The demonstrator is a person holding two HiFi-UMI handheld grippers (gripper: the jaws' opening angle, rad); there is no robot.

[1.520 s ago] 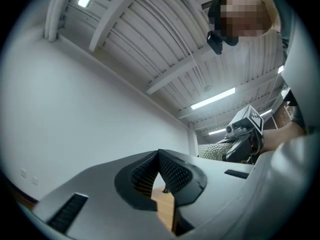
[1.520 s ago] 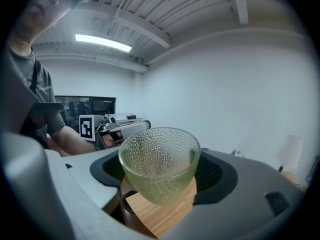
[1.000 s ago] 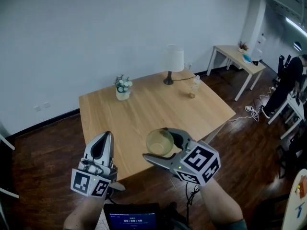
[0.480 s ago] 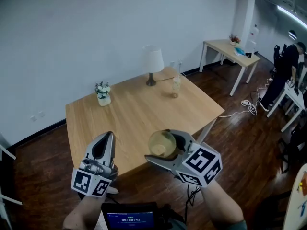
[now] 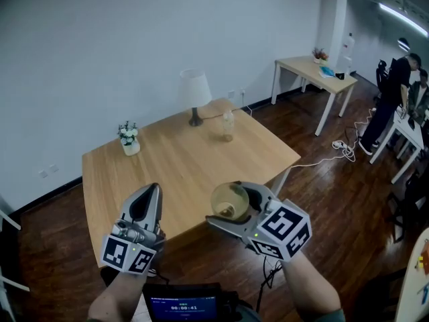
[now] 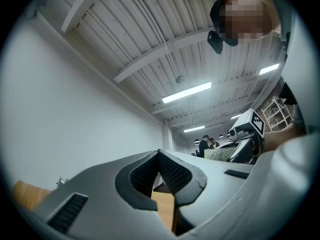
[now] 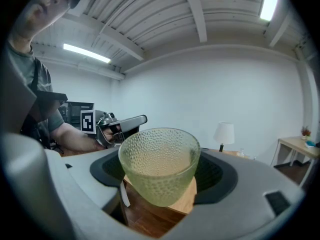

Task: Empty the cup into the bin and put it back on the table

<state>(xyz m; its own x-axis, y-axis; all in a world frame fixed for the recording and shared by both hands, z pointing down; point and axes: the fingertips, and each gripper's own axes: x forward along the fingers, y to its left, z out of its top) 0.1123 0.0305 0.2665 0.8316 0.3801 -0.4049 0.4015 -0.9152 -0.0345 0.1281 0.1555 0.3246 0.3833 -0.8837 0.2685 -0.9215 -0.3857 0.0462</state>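
A pale yellow-green dimpled glass cup is held upright in the air by my right gripper, whose jaws are shut on its sides, just off the near edge of the wooden table. In the right gripper view the cup fills the space between the pads of the right gripper. I cannot tell what is inside the cup. My left gripper hangs to the left, shut, holding nothing. In the left gripper view the left gripper points above level at the wall and ceiling.
On the table stand a white lamp, a small flower vase and a clear bottle. A white side table stands at the back right, cables lie on the dark wood floor, and people stand at the far right.
The table and its things have slid left and further off in the head view, as I move away to the right. Both grippers keep their pose, the cup still gripped.
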